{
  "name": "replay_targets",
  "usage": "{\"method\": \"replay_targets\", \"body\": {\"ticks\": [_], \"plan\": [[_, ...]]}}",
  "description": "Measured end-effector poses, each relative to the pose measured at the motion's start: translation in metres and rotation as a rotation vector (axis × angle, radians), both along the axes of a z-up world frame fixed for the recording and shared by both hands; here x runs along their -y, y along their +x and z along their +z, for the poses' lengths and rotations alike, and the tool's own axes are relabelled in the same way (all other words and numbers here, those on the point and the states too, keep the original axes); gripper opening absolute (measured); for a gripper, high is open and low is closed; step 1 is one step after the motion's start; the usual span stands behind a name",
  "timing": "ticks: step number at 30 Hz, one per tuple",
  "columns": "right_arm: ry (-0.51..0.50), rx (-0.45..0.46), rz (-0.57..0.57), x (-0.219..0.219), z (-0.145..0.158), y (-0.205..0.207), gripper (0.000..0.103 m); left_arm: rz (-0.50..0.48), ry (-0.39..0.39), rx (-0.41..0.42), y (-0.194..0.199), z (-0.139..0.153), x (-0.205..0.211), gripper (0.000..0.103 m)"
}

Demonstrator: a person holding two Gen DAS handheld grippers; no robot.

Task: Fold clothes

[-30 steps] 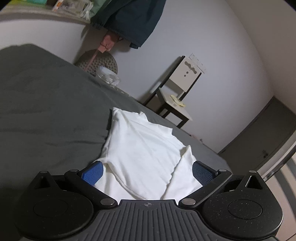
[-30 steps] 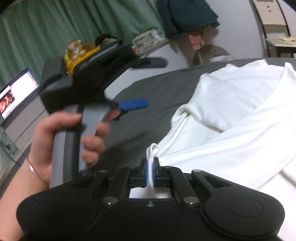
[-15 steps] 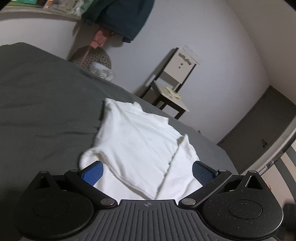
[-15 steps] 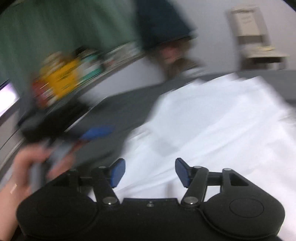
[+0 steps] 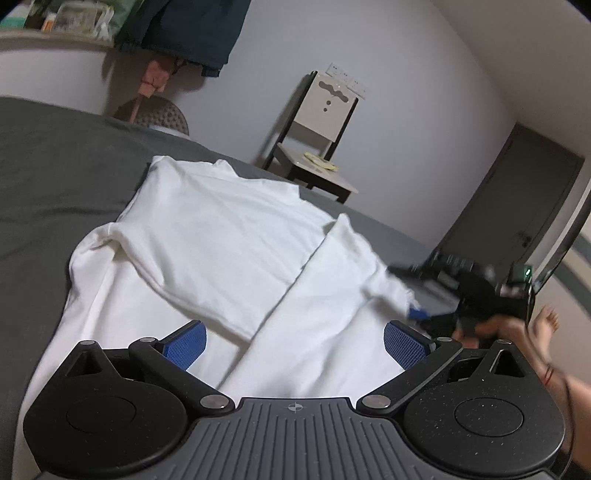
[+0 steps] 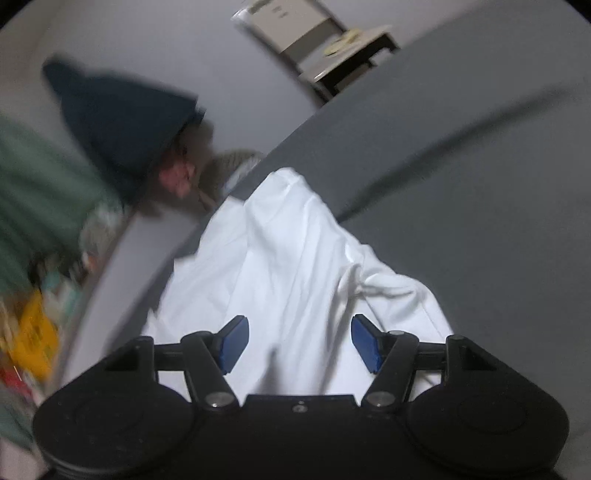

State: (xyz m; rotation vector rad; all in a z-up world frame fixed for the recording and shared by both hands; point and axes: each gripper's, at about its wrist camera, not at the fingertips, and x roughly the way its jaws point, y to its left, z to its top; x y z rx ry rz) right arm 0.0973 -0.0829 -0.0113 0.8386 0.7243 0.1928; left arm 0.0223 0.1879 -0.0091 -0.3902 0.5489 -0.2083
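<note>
A white garment (image 5: 221, 229) lies on the grey bed (image 5: 55, 166) with both sides folded in over its middle. My left gripper (image 5: 295, 343) hovers open over its near end, with cloth below the blue pads (image 5: 184, 343) but nothing gripped. In the right wrist view my right gripper (image 6: 300, 345) is open above the same garment (image 6: 288, 258), its pads (image 6: 365, 347) clear of the cloth. Seen from the left wrist, the right gripper (image 5: 480, 291) is blurred at the garment's right edge, held by a hand.
A chair (image 5: 321, 147) stands against the far wall beyond the bed, and a dark door (image 5: 517, 206) is at the right. A dark jacket (image 5: 184, 29) hangs over a round woven seat (image 5: 162, 114). A bare foot (image 5: 546, 321) shows at the right.
My right gripper let go of the white cloth edge, opened, and swung round with a roll to the garment's right side. My left gripper dropped lower and shifted sideways, staying open.
</note>
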Motion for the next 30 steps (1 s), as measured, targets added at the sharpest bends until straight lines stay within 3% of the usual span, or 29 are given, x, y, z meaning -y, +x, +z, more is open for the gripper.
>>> {"method": "replay_targets", "body": {"ticks": [4,9,13,15,18,20,23,27,30], "plan": [[0.111,0.052,-0.141,0.015,-0.009,0.006,0.060,0.027,0.141,-0.009,-0.001,-0.009,0.012,0.103],[0.168,0.096,-0.274,0.041,-0.013,0.000,0.056,0.074,0.141,-0.054,0.000,-0.015,0.006,0.103],[0.195,0.040,-0.272,0.053,-0.028,-0.006,0.041,0.057,0.225,-0.070,-0.003,-0.013,0.014,0.103],[0.174,0.037,-0.262,0.055,-0.026,-0.014,0.044,0.060,0.260,-0.074,-0.008,-0.011,0.018,0.103],[0.132,0.020,-0.260,0.060,-0.015,-0.034,0.060,0.080,0.270,-0.068,-0.012,-0.004,0.020,0.103],[0.075,0.028,-0.272,0.059,0.002,-0.046,0.075,0.089,0.270,-0.044,-0.014,0.003,0.020,0.103],[-0.071,0.071,-0.172,0.042,0.036,-0.028,0.076,0.068,0.274,-0.006,-0.017,0.010,0.023,0.103],[-0.378,0.067,-0.004,-0.017,0.082,0.051,0.075,-0.018,0.272,0.012,-0.017,0.010,0.032,0.103],[-0.579,-0.006,0.131,-0.065,0.094,0.118,0.074,-0.080,0.270,0.051,-0.018,0.011,0.037,0.103]]}}
